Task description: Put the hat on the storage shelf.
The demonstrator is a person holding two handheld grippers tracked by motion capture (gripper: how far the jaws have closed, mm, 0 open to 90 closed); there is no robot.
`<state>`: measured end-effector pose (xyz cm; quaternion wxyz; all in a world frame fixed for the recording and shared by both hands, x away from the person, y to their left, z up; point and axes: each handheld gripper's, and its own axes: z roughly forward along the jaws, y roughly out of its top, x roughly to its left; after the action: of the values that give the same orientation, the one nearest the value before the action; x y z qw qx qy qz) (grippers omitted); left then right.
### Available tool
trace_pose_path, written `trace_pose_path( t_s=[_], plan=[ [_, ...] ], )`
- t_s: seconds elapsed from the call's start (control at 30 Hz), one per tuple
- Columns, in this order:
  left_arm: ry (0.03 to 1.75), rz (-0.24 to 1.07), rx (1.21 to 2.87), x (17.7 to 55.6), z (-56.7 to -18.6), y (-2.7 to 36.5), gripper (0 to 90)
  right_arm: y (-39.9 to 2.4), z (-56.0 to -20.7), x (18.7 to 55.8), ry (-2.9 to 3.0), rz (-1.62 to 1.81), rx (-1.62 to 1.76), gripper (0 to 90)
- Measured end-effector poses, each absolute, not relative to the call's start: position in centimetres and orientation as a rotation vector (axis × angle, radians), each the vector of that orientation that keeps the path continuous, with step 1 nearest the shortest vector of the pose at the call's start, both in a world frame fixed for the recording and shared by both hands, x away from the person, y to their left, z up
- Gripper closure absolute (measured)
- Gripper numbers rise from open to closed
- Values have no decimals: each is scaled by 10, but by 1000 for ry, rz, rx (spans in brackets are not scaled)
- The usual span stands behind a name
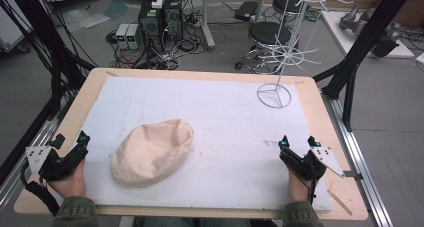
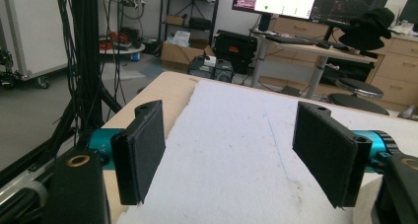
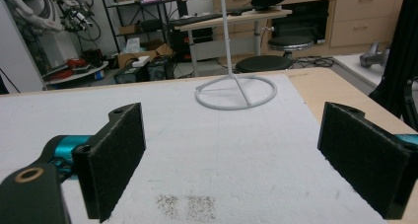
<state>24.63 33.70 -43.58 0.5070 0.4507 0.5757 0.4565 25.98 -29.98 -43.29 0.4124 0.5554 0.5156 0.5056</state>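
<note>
So far nothing is underway: the cream hat point(image 1: 152, 153), probably a soft cloth cap, lies untouched on the white surface point(image 1: 225, 117), nearer the left claw point(image 1: 82, 139). Both the left and the right claw point(image 1: 298, 142) rest released and empty at the near edge. The white wire stand point(image 1: 274, 95) stands bare at the far right.

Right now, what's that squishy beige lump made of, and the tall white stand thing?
The beige lump looks like soft cloth, maybe a cotton hat: matte, with creases and a folded-in dent. The white stand seems to be thin metal wire with a white coating: its ring base and prongs are slim, stiff and smooth. Both sit on a white mat that looks foamy or felt-like, slightly rough.
</note>
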Motion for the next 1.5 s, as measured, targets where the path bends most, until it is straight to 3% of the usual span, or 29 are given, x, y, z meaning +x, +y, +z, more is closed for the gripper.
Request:
trace_pose_path(
  t_s=[0.43, 0.93, 1.5],
  plan=[
    [1352, 1066, 1100, 247, -428, 329, 284, -300, -433, 260, 1300, 1274, 1402, 98],
    [1291, 840, 1256, 262, -423, 308, 290, -299, -434, 261, 1313, 1283, 1405, 98],
    [1268, 725, 1389, 272, -426, 288, 290, -299, -434, 262, 1327, 1283, 1409, 98]
  ],
)
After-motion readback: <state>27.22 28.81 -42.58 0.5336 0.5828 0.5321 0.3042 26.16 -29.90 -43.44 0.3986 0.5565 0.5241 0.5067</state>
